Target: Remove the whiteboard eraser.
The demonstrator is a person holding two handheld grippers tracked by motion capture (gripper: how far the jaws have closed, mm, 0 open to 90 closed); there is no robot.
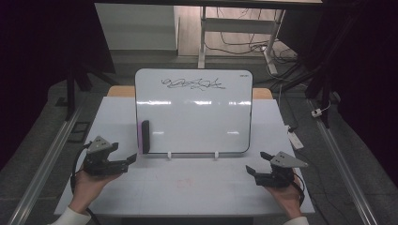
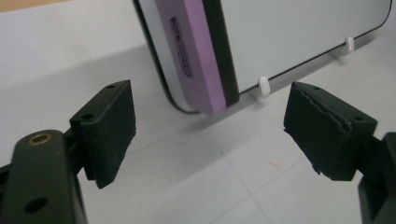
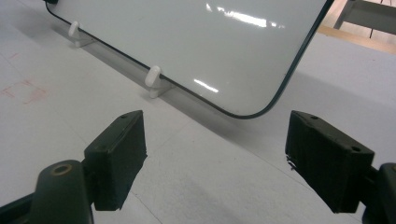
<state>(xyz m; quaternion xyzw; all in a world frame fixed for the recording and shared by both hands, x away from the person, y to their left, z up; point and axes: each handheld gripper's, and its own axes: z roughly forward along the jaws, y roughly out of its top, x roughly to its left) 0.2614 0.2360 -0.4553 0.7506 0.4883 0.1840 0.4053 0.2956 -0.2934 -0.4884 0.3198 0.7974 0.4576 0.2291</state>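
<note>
Apparently I'm just starting: both my left gripper (image 1: 132, 159) and right gripper (image 1: 252, 170) hover open and empty over the desk (image 1: 187, 187). Next, I judge, my left one must close on the eraser (image 2: 198, 51) stuck to the whiteboard (image 1: 197, 117), to wipe the scribble (image 1: 192, 84).

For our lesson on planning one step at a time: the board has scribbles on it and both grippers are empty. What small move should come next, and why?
Probably ease the left gripper forward so its open jaws straddle the eraser. The eraser sits on the whiteboard at its lower left edge, just ahead of that gripper, and the scribble near the top is not yet wiped. The right gripper is open too, but farther from the eraser.
</note>
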